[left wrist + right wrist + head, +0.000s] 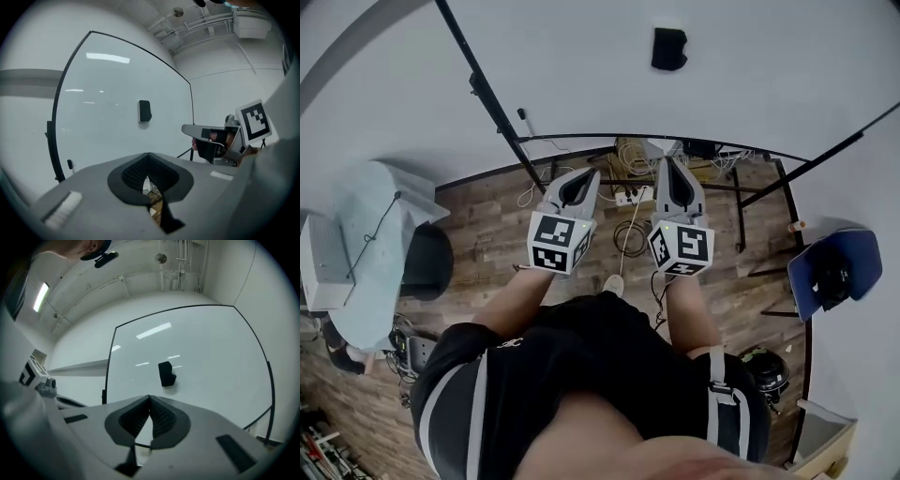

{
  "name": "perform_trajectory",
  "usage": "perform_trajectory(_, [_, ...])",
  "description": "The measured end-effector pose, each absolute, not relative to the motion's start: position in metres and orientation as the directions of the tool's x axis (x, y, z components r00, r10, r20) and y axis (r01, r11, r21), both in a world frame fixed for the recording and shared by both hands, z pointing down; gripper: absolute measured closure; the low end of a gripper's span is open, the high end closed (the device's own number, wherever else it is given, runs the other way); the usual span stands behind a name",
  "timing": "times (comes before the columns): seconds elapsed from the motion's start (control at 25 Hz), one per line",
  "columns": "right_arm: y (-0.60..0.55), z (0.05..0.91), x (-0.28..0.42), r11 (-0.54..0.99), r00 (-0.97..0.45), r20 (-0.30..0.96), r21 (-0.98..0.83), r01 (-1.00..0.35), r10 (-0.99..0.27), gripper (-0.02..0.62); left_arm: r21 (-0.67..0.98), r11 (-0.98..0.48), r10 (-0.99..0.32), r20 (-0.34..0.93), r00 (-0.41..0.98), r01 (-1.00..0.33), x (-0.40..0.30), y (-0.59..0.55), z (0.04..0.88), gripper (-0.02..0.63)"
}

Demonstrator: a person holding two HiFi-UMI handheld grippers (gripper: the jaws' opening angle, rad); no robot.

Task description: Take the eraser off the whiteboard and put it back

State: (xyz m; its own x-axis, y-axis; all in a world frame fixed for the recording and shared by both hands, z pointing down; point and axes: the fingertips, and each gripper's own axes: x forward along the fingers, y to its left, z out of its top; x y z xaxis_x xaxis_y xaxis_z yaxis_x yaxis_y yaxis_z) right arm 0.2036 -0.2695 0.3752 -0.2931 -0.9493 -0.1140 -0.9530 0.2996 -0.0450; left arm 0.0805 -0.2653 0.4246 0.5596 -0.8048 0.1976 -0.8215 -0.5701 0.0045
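Here, at the far left of the head view, a dark round thing [427,261] that may be a bin stands on the wooden floor [487,234]; I cannot tell what is in it. Next comes the left gripper [579,186], held out level toward the whiteboard [750,84]. In its own view the jaws are closed tip to tip, with nothing between them, only floor clutter glimpsed through the slot below the pads. Just beside it is the right gripper [673,176], pointing the same way. Its jaws are likewise pressed together and empty. The eraser [668,49] sits on the board's face, well apart from both tools. Its long axis runs up and down the board. In the head view it lies almost straight ahead of the right gripper and off to the right of the left one. The right gripper view shows it above the closed tips and a little to their right. So I judge the right hand the better placed to take it. That hand would have to part its jaws first and close them across the eraser's short sides. A small marker [525,120] clings low at the board's left edge, far from the eraser. At the lower right a pale open box [823,433] stands by the wall, and its contents cannot be made out.
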Motion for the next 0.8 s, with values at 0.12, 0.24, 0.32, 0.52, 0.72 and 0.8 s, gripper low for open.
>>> perform_trajectory(0.12, [-0.296, 0.361, 0.213, 0.328, -0.322, -0.134, -0.026, -0.944, -0.937, 0.589, -0.001, -0.556, -0.817, 0.187, 0.546, -0.831, 0.091, -0.288, 0.414, 0.597])
perform_trajectory(0.24, [-0.321, 0.353, 0.215, 0.334, -0.327, -0.144, -0.031, -0.942, -0.934, 0.591, -0.002, -0.541, -0.828, 0.176, 0.533, -0.841, 0.091, -0.308, 0.407, 0.597])
perform_trajectory(0.32, [-0.330, 0.350, 0.210, 0.337, -0.330, -0.145, -0.028, -0.941, -0.933, 0.589, -0.001, -0.531, -0.835, 0.168, 0.524, -0.847, 0.086, -0.318, 0.404, 0.597])
perform_trajectory(0.52, [-0.338, 0.330, 0.195, 0.346, -0.346, -0.187, 0.031, -0.938, -0.919, 0.591, -0.013, -0.549, -0.827, 0.150, 0.542, -0.835, 0.077, -0.340, 0.394, 0.597])
perform_trajectory(0.72, [-0.358, 0.313, 0.210, 0.243, -0.240, -0.215, 0.012, -0.970, -0.947, 0.589, -0.036, -0.585, -0.808, 0.115, 0.578, -0.810, 0.075, -0.345, 0.381, 0.597])
perform_trajectory(0.8, [-0.366, 0.302, 0.212, 0.212, -0.213, -0.230, 0.027, -0.977, -0.950, 0.589, -0.016, -0.584, -0.807, 0.124, 0.578, -0.812, 0.069, -0.351, 0.385, 0.597])
